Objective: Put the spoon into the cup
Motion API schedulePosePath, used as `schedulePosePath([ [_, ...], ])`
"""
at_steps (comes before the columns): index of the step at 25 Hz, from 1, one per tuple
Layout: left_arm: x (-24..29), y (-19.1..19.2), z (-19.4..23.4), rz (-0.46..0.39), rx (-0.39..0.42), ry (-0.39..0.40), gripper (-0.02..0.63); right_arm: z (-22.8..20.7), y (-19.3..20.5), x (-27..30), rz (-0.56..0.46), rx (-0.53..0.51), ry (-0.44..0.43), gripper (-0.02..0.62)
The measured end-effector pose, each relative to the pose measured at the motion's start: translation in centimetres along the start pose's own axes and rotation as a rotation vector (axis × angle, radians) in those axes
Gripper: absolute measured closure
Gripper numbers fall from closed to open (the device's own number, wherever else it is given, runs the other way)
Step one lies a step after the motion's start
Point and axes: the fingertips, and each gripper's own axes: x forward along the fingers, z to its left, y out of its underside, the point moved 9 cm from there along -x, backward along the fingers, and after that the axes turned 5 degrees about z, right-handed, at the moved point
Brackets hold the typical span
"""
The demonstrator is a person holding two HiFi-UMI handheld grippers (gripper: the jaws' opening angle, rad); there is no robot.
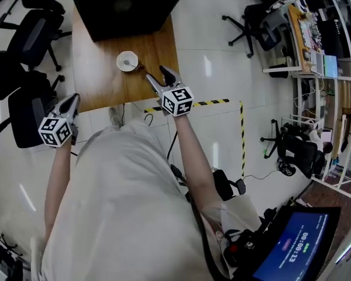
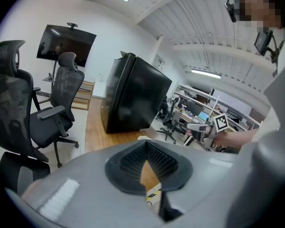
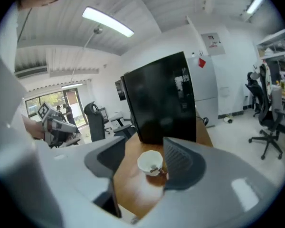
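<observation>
Pale shirt cloth (image 1: 128, 215) fills the bottom of the head view, with both forearms reaching forward from it.

As for the spoon (image 3: 154, 169), it already lies in the cup (image 1: 127, 61), bowl end down inside and what looks like the handle leaning over the rim at about four o'clock. The white cup stands upright on the wooden table (image 1: 99, 81), well in from the edges, with a big black box (image 1: 128, 4) at its twelve o'clock.

At the cup's four o'clock, close by but not touching, is the right gripper (image 1: 156, 74). Its jaws stand wide apart with nothing between them; its own view frames the cup through the gap. The left gripper (image 1: 75, 99) hangs at the cup's seven o'clock, off the table's near corner, pads meeting at their tips and holding nothing.

By my reading the task is done. The main risk is the open right jaw near the handle: a sideways sweep could catch it and flick the spoon out or tip the light cup.

Reaching well forward over the table's near edge, the right arm aims its gripper ahead and a little downward, marker cube on top. Kept closer in, the left arm has its gripper tilted down likewise.
</observation>
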Motion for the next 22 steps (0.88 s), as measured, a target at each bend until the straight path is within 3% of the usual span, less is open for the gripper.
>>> schedulePosePath([
  [8,2.1,0.1,-5.9,-0.01,0.058,0.043,0.604,-1.4,-0.3,-5.9,-0.108,0.085,-0.043,0.344],
  [14,1.9,1.8,-10.1,-0.025,0.028,0.011,0.604,-2.0,0.3,-12.1,-0.139,0.09,-0.083,0.344],
  [22,1.1,7.1,-18.7,-0.05,0.016,0.0,0.604,-3.8,4.3,-21.4,-0.12,0.077,-0.083,0.347],
])
